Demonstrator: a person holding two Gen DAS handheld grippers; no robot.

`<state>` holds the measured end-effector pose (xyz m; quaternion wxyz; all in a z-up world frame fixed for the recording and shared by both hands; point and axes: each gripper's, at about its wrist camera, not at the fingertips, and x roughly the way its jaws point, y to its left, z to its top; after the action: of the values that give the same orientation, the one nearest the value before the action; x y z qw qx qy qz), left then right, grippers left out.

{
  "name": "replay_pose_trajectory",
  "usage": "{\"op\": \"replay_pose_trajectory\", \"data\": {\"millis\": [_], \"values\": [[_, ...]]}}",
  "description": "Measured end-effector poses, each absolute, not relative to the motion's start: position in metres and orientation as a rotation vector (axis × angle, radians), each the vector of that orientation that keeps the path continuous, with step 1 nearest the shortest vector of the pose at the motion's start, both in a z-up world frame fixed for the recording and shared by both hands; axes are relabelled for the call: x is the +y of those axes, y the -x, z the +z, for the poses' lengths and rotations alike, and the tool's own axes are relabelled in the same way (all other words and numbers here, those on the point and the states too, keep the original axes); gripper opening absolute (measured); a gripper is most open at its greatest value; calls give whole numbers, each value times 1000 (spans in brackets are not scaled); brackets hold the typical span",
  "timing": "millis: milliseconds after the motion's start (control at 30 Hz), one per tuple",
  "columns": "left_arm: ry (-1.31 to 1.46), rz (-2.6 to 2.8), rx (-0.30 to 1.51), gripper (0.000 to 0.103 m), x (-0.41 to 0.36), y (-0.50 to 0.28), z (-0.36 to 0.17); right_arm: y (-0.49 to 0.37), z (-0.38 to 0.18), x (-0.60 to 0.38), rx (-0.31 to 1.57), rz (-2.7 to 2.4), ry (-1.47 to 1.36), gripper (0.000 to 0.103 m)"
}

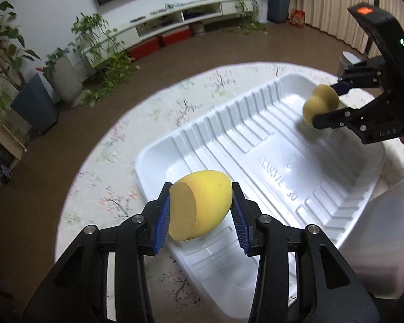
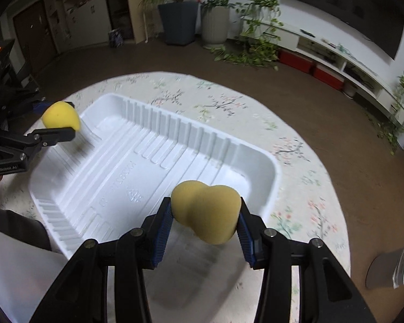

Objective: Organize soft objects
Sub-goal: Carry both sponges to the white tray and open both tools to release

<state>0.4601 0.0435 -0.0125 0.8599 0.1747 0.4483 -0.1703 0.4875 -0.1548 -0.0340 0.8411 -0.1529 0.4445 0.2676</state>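
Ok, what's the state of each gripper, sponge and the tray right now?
Left gripper: shut on the yellow egg-shaped sponge, above the tray.
Right gripper: shut on the tan gourd-shaped sponge, above the tray.
White ribbed plastic tray: upright, nothing resting inside.

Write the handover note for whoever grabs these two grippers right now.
Left gripper: shut on the egg-shaped yellow sponge, held over the near end of the white tray.
Right gripper: shut on the gourd-shaped yellow sponge, held over the tray's other end.
Tray sits on the round floral table; nothing lies in it.
Done: both sponges picked up.
Left: probably lower each into the tray, then open the jaws.
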Motion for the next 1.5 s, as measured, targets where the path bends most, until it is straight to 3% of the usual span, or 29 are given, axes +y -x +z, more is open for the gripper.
{"op": "replay_pose_trajectory", "data": {"millis": [600, 867, 933, 1033, 1200, 1400, 1500], "values": [[-378, -307, 981, 46, 43, -454, -36, -508, -55, -138, 946, 614, 366, 55], [-382, -311, 944, 69, 38, -453, -35, -500, -53, -134, 927, 610, 389, 60], [-372, -319, 927, 76, 38, -452, -33, -498, -52, -137, 918, 619, 379, 63], [-352, -326, 917, 88, 39, -451, -29, -495, -47, -141, 899, 627, 351, 78], [-319, -304, 897, 101, 43, -452, -19, -492, -35, -149, 857, 625, 350, 86], [-285, -255, 858, 103, 58, -453, -9, -491, -25, -160, 836, 617, 317, 103], [-294, -233, 832, 103, 64, -449, -2, -492, -19, -168, 821, 607, 287, 103]]}}
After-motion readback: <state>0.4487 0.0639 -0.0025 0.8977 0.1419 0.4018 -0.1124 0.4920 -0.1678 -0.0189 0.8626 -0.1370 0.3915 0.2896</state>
